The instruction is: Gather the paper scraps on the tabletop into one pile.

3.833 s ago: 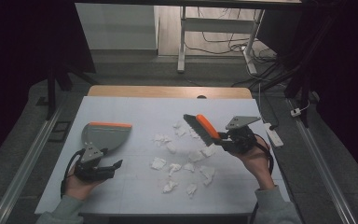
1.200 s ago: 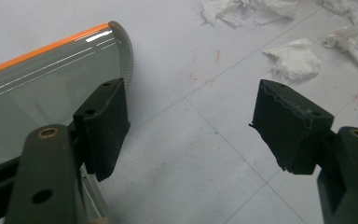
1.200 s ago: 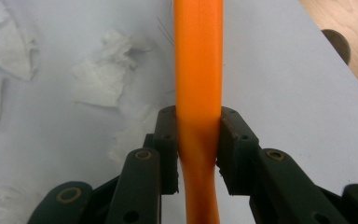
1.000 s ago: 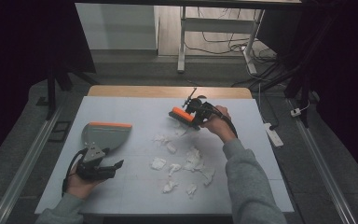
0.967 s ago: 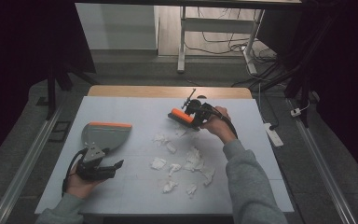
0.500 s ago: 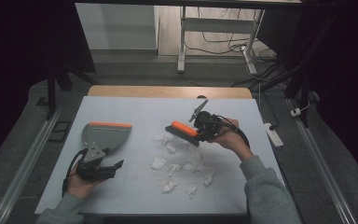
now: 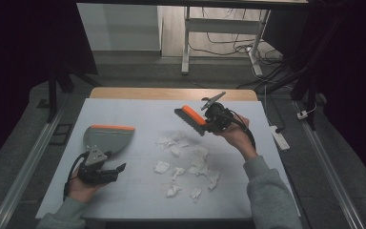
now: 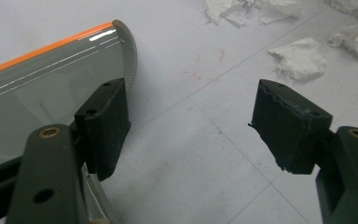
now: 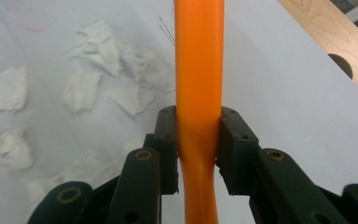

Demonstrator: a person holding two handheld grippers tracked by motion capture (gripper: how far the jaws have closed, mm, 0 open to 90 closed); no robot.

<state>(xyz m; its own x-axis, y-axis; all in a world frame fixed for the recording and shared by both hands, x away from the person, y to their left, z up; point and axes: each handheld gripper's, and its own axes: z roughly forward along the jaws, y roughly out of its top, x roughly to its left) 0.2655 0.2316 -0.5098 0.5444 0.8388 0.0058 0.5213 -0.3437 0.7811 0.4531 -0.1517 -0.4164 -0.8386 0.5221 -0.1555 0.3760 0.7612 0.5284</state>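
My right gripper [image 7: 211, 120] is shut on the orange handle of a hand brush [image 7: 190, 119] and holds it above the far middle of the table, bristles down and pointing left. In the right gripper view the handle [image 9: 199, 70] runs straight up between the two pads of that gripper [image 9: 199, 119]. Several white crumpled paper scraps [image 7: 186, 160] lie below and in front of the brush. My left gripper [image 7: 116, 169] rests at the near left with its jaws [image 8: 193, 121] apart and only bare table between them. A grey dustpan [image 7: 107, 138] with an orange lip [image 8: 51, 42] lies just beyond its left jaw.
A white mat [image 7: 138, 114] covers the table, with a wooden strip [image 7: 171, 93] at the far edge. A white power strip [image 7: 279, 138] lies off the right side. Metal rails run along the floor on both sides.
The right hand has carried the brush a little to the right and upward from the far middle of the table. The left hand and the dustpan have stayed put.
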